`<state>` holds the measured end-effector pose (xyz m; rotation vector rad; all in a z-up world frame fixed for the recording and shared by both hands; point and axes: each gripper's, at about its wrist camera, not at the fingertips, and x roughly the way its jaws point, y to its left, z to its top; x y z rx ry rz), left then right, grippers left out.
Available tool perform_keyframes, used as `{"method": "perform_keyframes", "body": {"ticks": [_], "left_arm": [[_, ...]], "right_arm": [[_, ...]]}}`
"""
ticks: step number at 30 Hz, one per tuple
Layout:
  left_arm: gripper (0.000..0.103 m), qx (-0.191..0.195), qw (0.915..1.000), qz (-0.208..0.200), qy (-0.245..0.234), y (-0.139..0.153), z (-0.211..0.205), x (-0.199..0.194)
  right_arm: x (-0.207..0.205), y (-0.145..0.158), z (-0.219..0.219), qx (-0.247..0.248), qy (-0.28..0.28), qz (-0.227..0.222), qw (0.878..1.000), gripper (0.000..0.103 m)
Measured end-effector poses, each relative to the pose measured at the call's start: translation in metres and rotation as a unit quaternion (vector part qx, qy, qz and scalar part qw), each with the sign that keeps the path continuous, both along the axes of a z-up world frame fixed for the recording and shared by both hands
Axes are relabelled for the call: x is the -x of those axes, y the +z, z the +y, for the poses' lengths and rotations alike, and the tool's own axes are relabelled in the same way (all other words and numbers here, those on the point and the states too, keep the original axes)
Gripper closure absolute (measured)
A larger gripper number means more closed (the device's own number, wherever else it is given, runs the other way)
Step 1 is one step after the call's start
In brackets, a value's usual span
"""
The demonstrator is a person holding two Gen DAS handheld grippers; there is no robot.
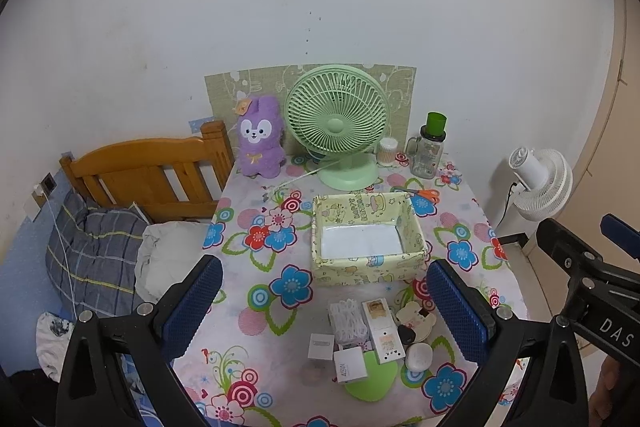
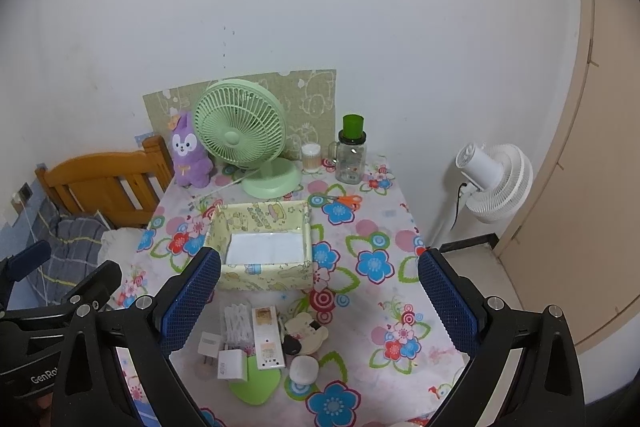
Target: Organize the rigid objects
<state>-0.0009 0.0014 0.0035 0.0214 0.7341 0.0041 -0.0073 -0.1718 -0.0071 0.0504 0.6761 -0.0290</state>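
Note:
An empty pale yellow storage box (image 1: 413, 227) (image 2: 306, 239) stands in the middle of the flowered table (image 1: 256, 311) (image 2: 384, 291). In front of it lies a cluster of small items: a white remote (image 1: 381, 331) (image 2: 269, 339), a bundled white cable (image 1: 347, 319) (image 2: 236, 323), two white chargers (image 1: 350, 366) (image 2: 231, 365), a bear-shaped item (image 1: 416, 319) (image 2: 308, 331), a white round case (image 1: 418, 355) (image 2: 303, 367) and a green apple-shaped pad (image 1: 376, 381) (image 2: 256, 383). My left gripper (image 1: 324, 311) is open above the cluster. My right gripper (image 2: 318, 307) is open, just right of it.
At the back stand a green desk fan (image 1: 338, 125) (image 2: 244, 131), a purple plush (image 1: 260, 143) (image 2: 188, 151), a cotton swab tub (image 1: 388, 151) (image 2: 311, 157) and a glass bottle with green cap (image 1: 430, 147) (image 2: 351, 151). Orange scissors (image 1: 424, 193) (image 2: 344, 199) lie behind the box. A bed (image 1: 140, 179) is left, a white fan (image 1: 540, 183) (image 2: 496, 179) right.

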Motion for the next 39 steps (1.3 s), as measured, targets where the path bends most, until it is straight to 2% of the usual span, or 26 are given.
{"method": "perform_keyframes", "body": {"ticks": [26,32,39], "left_arm": [[0.0,-0.003,1.0,0.004,-0.004,-0.001,-0.004,-0.009],[0.0,0.012,0.9999,0.007,-0.006,-0.001,-0.002,-0.013],[0.0,0.004,1.0,0.008,0.0,-0.003,-0.002,-0.02]], "right_arm": [[-0.006,0.002,-0.002,-0.002,-0.005,-0.001,1.0,0.002],[-0.008,0.001,-0.004,-0.003,-0.005,-0.006,1.0,0.002],[-0.017,-0.004,-0.002,0.0,0.001,-0.013,1.0,0.002]]}}
